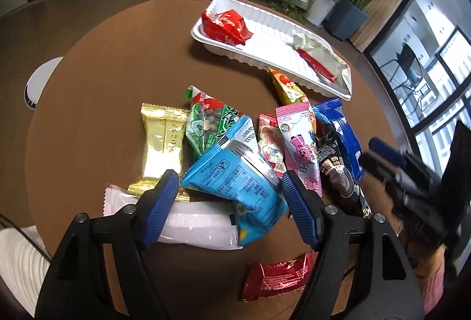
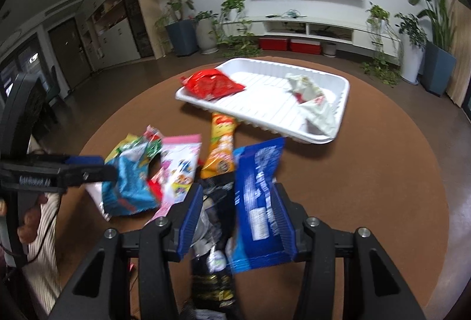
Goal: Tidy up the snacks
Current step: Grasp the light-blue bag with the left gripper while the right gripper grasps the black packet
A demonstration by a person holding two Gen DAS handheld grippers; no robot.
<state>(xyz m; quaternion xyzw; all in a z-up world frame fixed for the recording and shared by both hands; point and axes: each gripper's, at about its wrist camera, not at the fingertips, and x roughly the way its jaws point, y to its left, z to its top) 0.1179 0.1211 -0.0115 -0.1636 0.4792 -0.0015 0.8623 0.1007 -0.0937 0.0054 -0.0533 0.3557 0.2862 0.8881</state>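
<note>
Snacks lie heaped on the round brown surface (image 1: 97, 84), a hand-held gripper poised over each end of the heap.

Left of the left hand-held gripper (image 1: 231, 193) sits a gold packet (image 1: 162, 143), with a white pouch (image 1: 194, 224) under its left finger; its jaws stand wide around a light blue packet (image 1: 235, 181), the pads not visibly pressing it. Beyond its right finger come a pink packet (image 1: 300, 140) and a dark blue packet (image 1: 341, 131), and farther ahead a white tray (image 1: 297, 61) holds a red packet (image 1: 225, 25). The right hand-held gripper (image 2: 235, 209), half open, straddles the dark blue packet (image 2: 257, 190) and a black packet (image 2: 213, 220); whether its pads press them I cannot tell.
</note>
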